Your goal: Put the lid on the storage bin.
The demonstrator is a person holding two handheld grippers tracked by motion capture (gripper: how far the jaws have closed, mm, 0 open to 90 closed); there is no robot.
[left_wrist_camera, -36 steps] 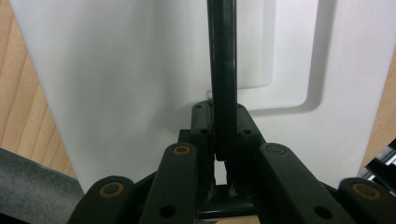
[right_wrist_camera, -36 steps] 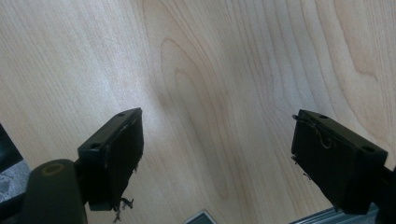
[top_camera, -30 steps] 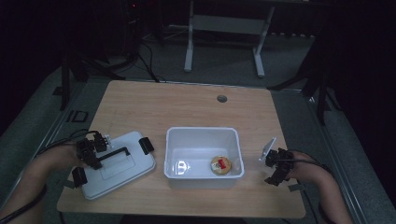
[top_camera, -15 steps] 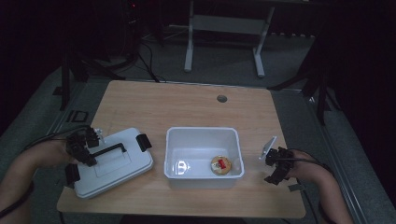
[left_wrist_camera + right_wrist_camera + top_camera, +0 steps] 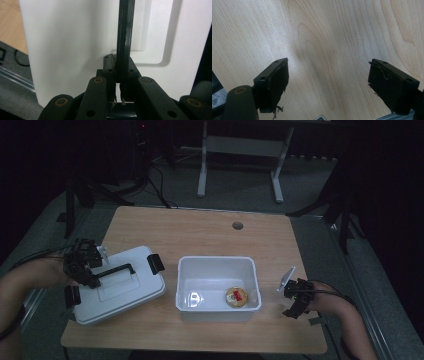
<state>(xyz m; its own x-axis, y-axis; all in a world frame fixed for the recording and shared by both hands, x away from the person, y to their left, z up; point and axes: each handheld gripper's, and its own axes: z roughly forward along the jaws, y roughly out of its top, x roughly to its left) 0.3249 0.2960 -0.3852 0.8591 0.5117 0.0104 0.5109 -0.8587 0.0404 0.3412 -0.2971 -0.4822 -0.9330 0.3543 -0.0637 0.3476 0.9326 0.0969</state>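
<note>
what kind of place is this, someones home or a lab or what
Most likely a lab or recording room, not a home. A bare wooden table stands in a dark room, cables trail over the grey floor behind it, and a metal stand stands at the back.

The pale rectangular wooden table (image 5: pixel 200 235) has a smooth matt top with long wavy grain, plain in the right gripper view. The white rectangular plastic lid (image 5: pixel 120 292) looks smooth with a soft sheen, and its thin black plastic handle (image 5: pixel 116 270) is glossier. The white open plastic tub (image 5: pixel 218 265) has smooth, faintly shiny walls; the black jaws look matt and scuffed.
</note>
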